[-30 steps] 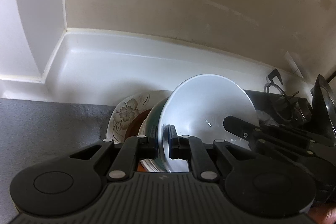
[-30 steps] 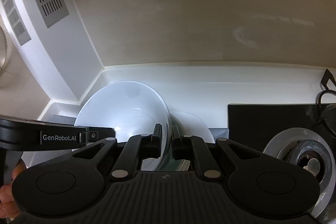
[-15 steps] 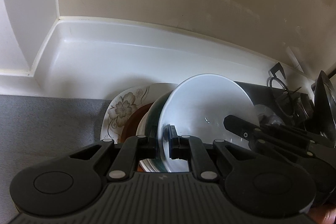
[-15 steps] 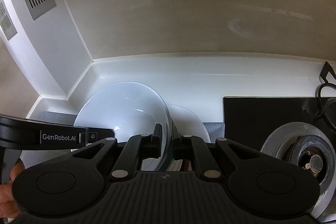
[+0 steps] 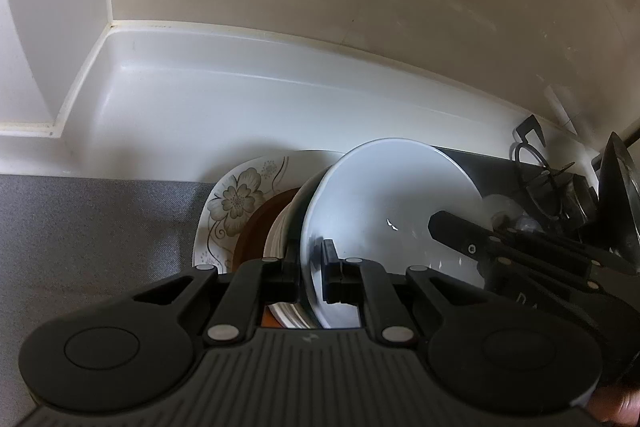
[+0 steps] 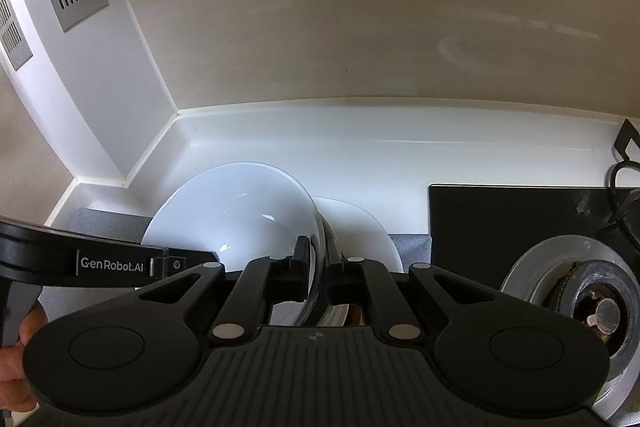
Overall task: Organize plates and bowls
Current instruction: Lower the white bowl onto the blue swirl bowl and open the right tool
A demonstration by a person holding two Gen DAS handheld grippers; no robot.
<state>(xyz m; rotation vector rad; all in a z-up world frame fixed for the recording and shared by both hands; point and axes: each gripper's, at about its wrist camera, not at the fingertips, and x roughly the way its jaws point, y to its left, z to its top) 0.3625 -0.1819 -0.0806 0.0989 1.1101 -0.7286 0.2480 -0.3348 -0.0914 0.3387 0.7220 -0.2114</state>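
Both tools are matte black plastic. The left gripper [image 5: 311,269] has a ribbed base plate, two round disc housings at its sides, and angled link arms pinned with silver rivets. The right gripper [image 6: 318,265] is built the same way. White "GenRobot.AI" lettering runs along the left gripper's side, seen from the right wrist camera.

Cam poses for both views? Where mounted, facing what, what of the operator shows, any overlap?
Left wrist: on the left gripper, angled down at the white bowl and floral plate; a bit of hand bottom right.
Right wrist: on the right gripper, angled down at the bowl's opposite rim, burner at right; fingers at left.
Shared: the bowl, each other's gripper, the white ledge.
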